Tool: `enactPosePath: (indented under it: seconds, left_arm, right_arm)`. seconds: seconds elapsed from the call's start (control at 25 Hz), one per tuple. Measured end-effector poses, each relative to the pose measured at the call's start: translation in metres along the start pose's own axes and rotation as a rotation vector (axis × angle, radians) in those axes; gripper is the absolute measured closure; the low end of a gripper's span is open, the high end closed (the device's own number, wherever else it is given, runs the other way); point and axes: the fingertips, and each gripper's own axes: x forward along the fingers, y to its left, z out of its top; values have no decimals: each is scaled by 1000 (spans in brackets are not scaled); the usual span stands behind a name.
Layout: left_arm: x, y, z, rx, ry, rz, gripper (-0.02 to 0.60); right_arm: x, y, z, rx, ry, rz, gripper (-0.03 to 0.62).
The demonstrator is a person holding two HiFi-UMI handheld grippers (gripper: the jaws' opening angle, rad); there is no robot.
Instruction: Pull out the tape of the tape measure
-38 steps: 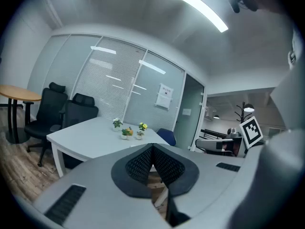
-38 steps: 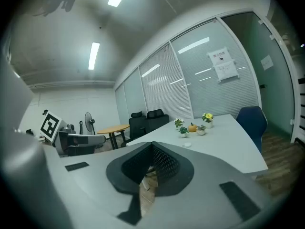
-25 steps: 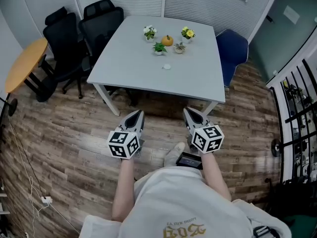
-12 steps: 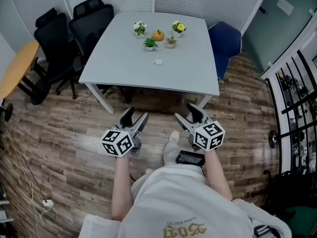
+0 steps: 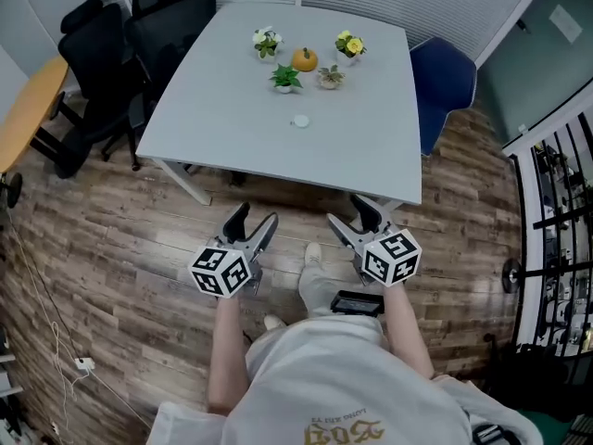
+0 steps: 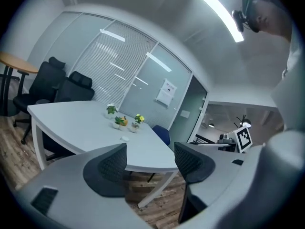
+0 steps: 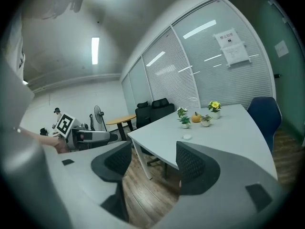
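Left tool [image 5: 257, 214]: jaws just opened wide, nothing between.
Right tool [image 5: 347, 211]: likewise, just opened, empty.
Next: reach across bench [image 5: 222, 119] to white disc [image 5: 299, 120] (likely the tape measure); pin case, then draw.

You wear a white short-sleeved shirt [image 5: 352, 387] with gold print on its front. Ahead of the shirt, your left hand-held gripper [image 5: 255, 215] and right hand-held gripper [image 5: 346, 211] look alike. Each has a pale grey body, dark grey jaws with cross-hatched pads [image 6: 113, 166], and a white cube [image 5: 222, 271] of black square markers. A pale shoe [image 5: 313, 251] shows beyond the shirt.
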Motion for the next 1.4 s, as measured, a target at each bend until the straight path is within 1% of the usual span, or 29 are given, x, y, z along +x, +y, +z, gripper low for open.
enactPosePath:
  seconds: [0.24, 0.4, 0.52, 0.6, 0.72, 0.88, 1.08, 1.4]
  left_arm:
    - [77, 36, 21, 25, 61, 40, 288]
    - [121, 50, 34, 25, 89, 65, 288]
    - [146, 59, 47, 34, 100, 85, 288]
    - [164, 62, 51, 44, 120, 87, 288]
    - [185, 63, 49, 58, 173, 77, 288]
    - [199, 68, 49, 56, 209, 75, 288]
    - [210, 85, 49, 43, 245, 72, 288]
    - [247, 122, 53, 38, 293, 37, 288]
  right_arm:
    - [60, -65, 17, -5, 48, 40, 304]
    - [86, -105, 24, -20, 88, 61, 304]
    - [101, -130, 33, -53, 113, 81, 304]
    - [111, -146, 37, -77, 130, 96, 304]
    - [125, -166, 38, -98, 160, 116, 304]
    - [142, -181, 42, -119, 183, 136, 304]
    - [166, -184, 41, -157, 223, 164, 304]
    - [208, -195, 35, -191, 299, 159, 304]
